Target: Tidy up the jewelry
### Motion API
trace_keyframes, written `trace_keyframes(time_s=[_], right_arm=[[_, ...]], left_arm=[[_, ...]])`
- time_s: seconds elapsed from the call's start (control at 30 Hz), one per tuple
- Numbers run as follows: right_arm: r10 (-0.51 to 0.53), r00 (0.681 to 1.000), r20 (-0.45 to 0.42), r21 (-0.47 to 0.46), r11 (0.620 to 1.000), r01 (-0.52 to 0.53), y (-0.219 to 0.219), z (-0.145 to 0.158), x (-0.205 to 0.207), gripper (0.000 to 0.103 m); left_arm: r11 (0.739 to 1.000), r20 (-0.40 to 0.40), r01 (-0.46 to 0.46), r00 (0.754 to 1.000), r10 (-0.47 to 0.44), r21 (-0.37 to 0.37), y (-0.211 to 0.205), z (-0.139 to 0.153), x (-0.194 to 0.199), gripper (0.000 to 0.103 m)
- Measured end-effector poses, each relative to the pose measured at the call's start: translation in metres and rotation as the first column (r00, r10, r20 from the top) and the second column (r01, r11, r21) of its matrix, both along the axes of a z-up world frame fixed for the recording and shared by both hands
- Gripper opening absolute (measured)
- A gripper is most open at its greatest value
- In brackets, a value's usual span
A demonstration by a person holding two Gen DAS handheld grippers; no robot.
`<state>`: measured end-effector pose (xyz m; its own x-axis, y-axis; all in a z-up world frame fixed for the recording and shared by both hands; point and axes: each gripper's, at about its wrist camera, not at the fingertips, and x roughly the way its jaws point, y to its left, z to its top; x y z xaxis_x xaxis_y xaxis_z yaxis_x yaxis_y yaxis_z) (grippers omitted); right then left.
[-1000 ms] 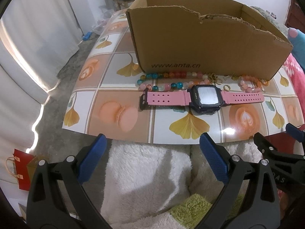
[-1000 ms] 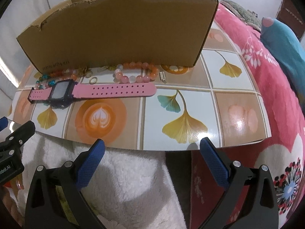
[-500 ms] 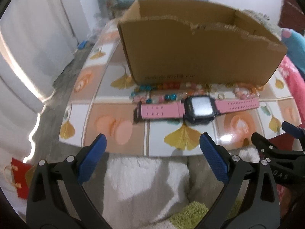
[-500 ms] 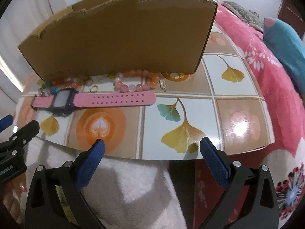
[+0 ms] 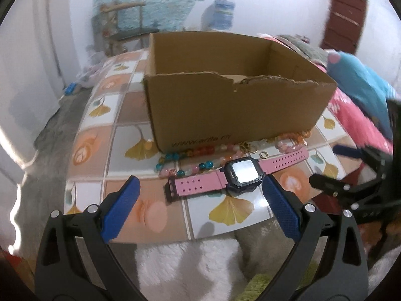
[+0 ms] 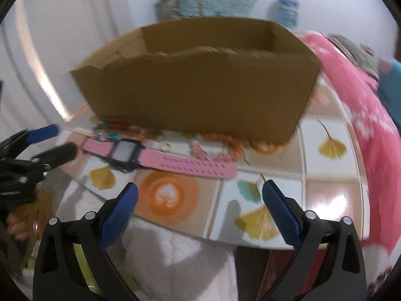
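A pink-strapped watch (image 5: 240, 174) with a dark square face lies on the tiled board (image 5: 100, 135), in front of an open cardboard box (image 5: 233, 110). Bead bracelets (image 5: 190, 159) and small gold rings (image 5: 263, 154) lie between watch and box. My left gripper (image 5: 199, 200) is open and empty, just short of the watch. My right gripper (image 6: 200, 200) is open and empty, near the watch's (image 6: 160, 160) long strap. The orange bead bracelet (image 6: 223, 143) and the box (image 6: 198, 92) show there too. The right gripper also shows in the left wrist view (image 5: 333, 165).
White fluffy cloth (image 5: 190, 268) lies under the board's near edge. A pink floral blanket (image 6: 363, 130) and a blue cushion (image 5: 361, 85) are at the right. A chair (image 5: 125, 25) and a water jug (image 5: 221, 12) stand behind, by the wall.
Both grippers have risen and moved forward over the board's near edge, closer to the watch. The box interior now shows. Both stay open; nothing on the board has moved.
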<state>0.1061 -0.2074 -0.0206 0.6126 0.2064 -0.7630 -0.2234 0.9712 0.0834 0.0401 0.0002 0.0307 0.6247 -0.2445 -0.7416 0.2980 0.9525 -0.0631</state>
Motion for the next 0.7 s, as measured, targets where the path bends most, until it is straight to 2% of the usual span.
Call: trace_keyframes(time_s=[0.13,0.2,0.23,0.27,0.37,0.43,0.57,0.63,0.7], right_arm=[[0.148,0.989,0.010,-0.033,0.988,-0.148,0.011,0.005,0.008,0.083],[0.241,0.970,-0.003,-0.057,0.969,-0.241,0.020,0.007,0.015,0.076],[0.278,0.961,-0.009,-0.060,0.959,-0.278,0.023,0.007,0.019,0.073],[0.324,0.946,-0.020,-0.056,0.944,-0.325,0.026,0.007,0.023,0.070],[0.422,0.905,-0.050,-0.073,0.902,-0.425,0.041,0.007,0.028,0.061],[0.468,0.881,-0.073,-0.109,0.874,-0.474,0.047,0.004,0.031,0.057],[0.553,0.825,-0.118,-0.158,0.810,-0.565,0.060,-0.001,0.039,0.050],[0.586,0.799,-0.138,-0.165,0.781,-0.602,0.065,-0.003,0.041,0.046],[0.614,0.776,-0.146,-0.152,0.761,-0.631,0.068,-0.001,0.040,0.046]], left_arm=[[0.992,0.024,0.126,0.992,-0.127,0.027,-0.010,-0.006,-0.003,0.094],[0.978,0.036,0.197,0.979,-0.199,0.065,-0.017,-0.009,-0.003,0.094],[0.971,0.039,0.227,0.972,-0.231,0.082,-0.019,-0.010,-0.003,0.090],[0.960,0.039,0.262,0.963,-0.267,0.104,-0.022,-0.012,-0.003,0.080],[0.930,0.000,0.345,0.937,-0.348,0.127,-0.027,-0.021,0.001,0.065],[0.913,-0.021,0.386,0.922,-0.387,0.136,-0.028,-0.025,0.003,0.059],[0.875,-0.038,0.459,0.888,-0.459,0.152,-0.032,-0.028,0.008,0.059],[0.853,-0.052,0.497,0.867,-0.496,0.157,-0.033,-0.030,0.012,0.058],[0.834,-0.069,0.531,0.847,-0.527,0.148,-0.035,-0.032,0.014,0.053]])
